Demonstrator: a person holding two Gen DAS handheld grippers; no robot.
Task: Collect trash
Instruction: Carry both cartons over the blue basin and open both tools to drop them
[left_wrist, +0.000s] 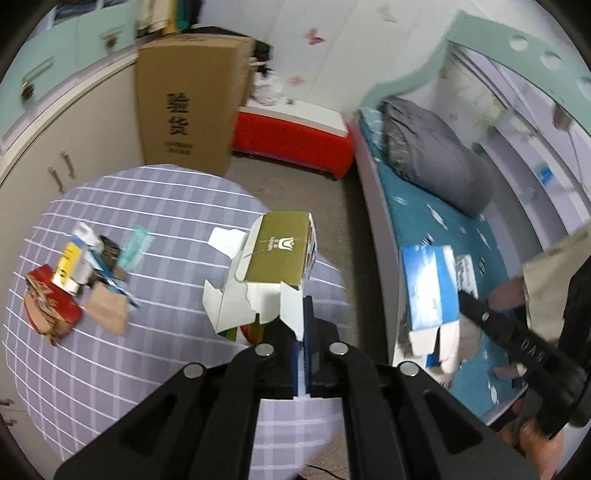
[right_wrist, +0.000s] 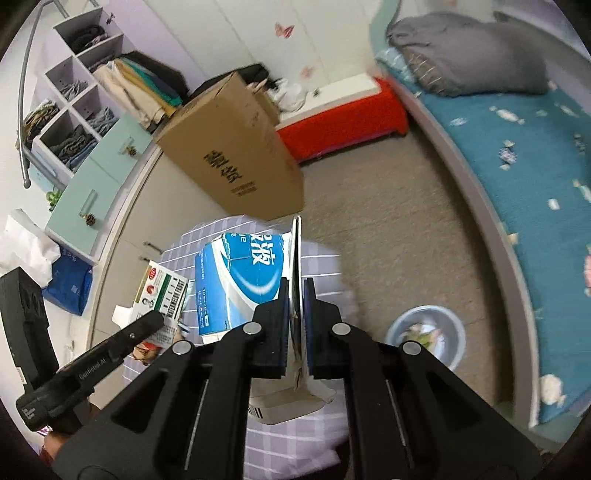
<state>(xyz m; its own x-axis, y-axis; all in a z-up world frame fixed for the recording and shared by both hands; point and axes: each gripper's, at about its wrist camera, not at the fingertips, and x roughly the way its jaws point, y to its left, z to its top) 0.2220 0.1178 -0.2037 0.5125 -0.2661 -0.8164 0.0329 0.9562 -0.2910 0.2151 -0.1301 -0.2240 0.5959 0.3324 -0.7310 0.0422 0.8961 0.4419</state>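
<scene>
Far left of the counter (left_wrist: 155, 192), purple checked cloth: a pile of trash (left_wrist: 74, 273) not yet collected, incl. a red carton, a yellow tube box, brown card scraps and a teal wrapper, all touching or just beside each other.

Center: left gripper (left_wrist: 301, 332) has its fingers clenched on a flap of the olive-green box (left_wrist: 282, 247), torn open, white flaps hanging, held above the counter edge.

Right: right gripper (right_wrist: 295, 306) fingers clamped on a thin panel of the blue box (right_wrist: 243, 277), also lifted off; in the left view it hangs over by the bed (left_wrist: 443, 221).

Far right, on the floor near the bed: a bin (right_wrist: 424, 336) w/ some scraps already inside, so collection looks partly done.

Est. progress: roughly mid-task. Two boxes in hand, neither binned yet; the pile on the counter is left.
</scene>
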